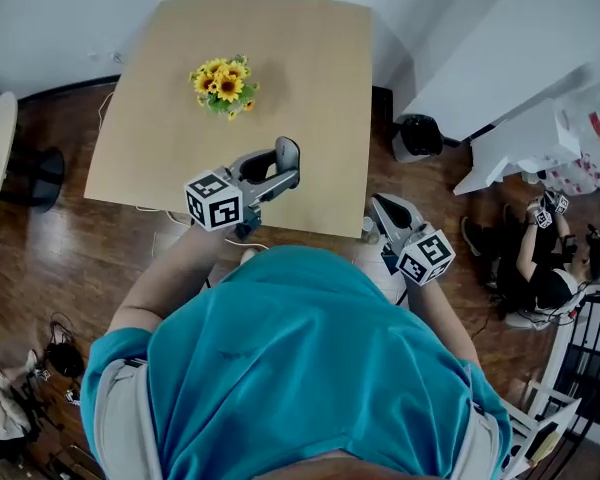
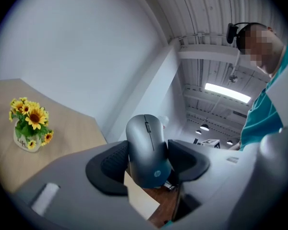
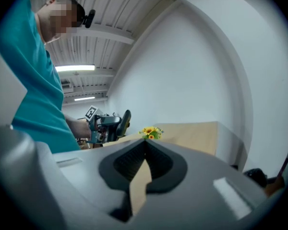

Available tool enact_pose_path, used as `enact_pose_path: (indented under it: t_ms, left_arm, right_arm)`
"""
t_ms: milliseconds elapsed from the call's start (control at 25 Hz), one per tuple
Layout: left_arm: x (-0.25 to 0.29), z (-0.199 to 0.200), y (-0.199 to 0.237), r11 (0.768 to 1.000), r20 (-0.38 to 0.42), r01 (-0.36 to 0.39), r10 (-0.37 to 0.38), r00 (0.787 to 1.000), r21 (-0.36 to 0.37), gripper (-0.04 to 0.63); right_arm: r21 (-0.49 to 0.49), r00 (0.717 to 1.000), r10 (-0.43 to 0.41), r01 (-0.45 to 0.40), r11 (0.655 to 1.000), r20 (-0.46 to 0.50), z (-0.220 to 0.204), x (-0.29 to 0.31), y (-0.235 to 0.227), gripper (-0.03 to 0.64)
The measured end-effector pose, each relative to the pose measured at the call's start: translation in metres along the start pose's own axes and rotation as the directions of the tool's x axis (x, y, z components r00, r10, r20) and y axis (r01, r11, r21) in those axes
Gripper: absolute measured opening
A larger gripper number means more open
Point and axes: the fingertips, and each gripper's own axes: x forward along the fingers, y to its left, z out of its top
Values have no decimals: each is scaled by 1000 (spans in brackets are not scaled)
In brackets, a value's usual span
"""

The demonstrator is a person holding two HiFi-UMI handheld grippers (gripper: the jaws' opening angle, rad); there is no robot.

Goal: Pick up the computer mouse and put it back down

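Observation:
A dark grey computer mouse (image 2: 146, 150) is clamped between the black pads of my left gripper (image 2: 148, 163), held in the air and pointing away from me. In the head view the mouse (image 1: 287, 153) and left gripper (image 1: 283, 168) hover over the near edge of the wooden table (image 1: 310, 78). My right gripper (image 1: 382, 208) hangs off the table's near right corner. Its pads (image 3: 137, 159) meet at the tips with nothing between them. The right gripper view also catches the raised mouse (image 3: 126, 120) in the left gripper (image 3: 116, 124).
A small pot of sunflowers (image 1: 223, 86) stands on the table (image 2: 62, 128), to the left of the mouse in the left gripper view. A black bin (image 1: 417, 136) sits by the table's right side. A person (image 1: 545, 268) sits on the floor at right. Bags (image 1: 20, 388) lie at lower left.

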Motion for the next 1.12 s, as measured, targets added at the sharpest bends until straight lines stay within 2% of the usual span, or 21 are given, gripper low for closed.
enact_pose_path:
  t_ms: [280, 480, 1120]
  left_arm:
    - [-23, 20, -4, 999, 84, -13, 9, 996, 39, 270]
    - [-34, 29, -2, 1000, 131, -13, 9, 991, 29, 268]
    - [-34, 25, -1, 998, 93, -37, 32, 995, 54, 270]
  right_arm:
    - [-30, 999, -6, 7, 1000, 47, 29, 4, -7, 2]
    - [-28, 999, -5, 6, 1000, 50, 34, 11, -7, 2]
    - [-30, 999, 2, 0, 1000, 41, 34, 13, -6, 2]
